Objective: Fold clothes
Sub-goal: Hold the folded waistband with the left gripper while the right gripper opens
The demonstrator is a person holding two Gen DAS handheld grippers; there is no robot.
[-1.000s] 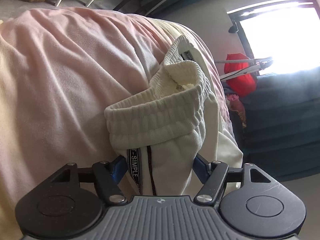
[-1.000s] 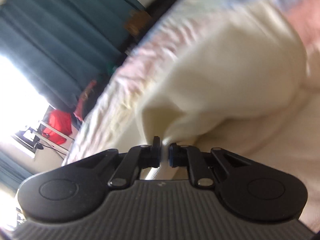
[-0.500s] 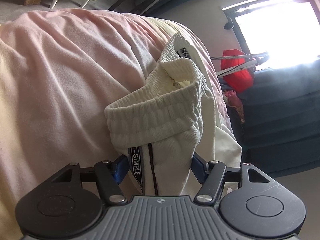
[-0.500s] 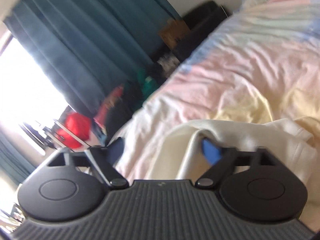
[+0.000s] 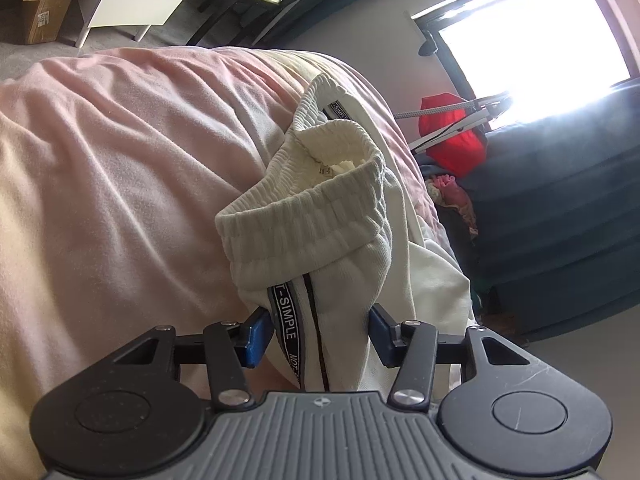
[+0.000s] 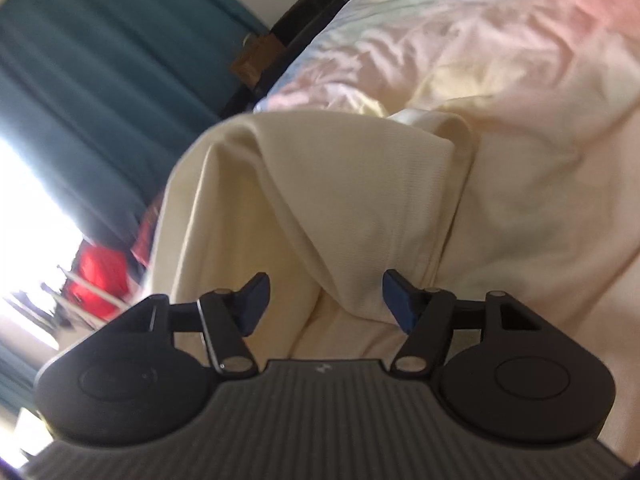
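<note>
A cream pair of trousers with a ribbed waistband and a black side stripe reading "SIMPLE" lies bunched on a pink blanket. My left gripper is open, its blue pads either side of the fabric below the waistband. In the right wrist view the cream cloth lies folded over itself on the pale bedding. My right gripper is open, its jaws wide apart just over the cloth, holding nothing.
The bed edge drops off beside the trousers. Beyond it stand a dark blue sofa, a red bag and a bright window. Teal curtains hang by the bed. A white stand and cardboard box sit on the floor.
My right gripper was shut on the cream cloth one second ago, then opened and let it go; it now hovers open over the fold. My left gripper has barely moved.
</note>
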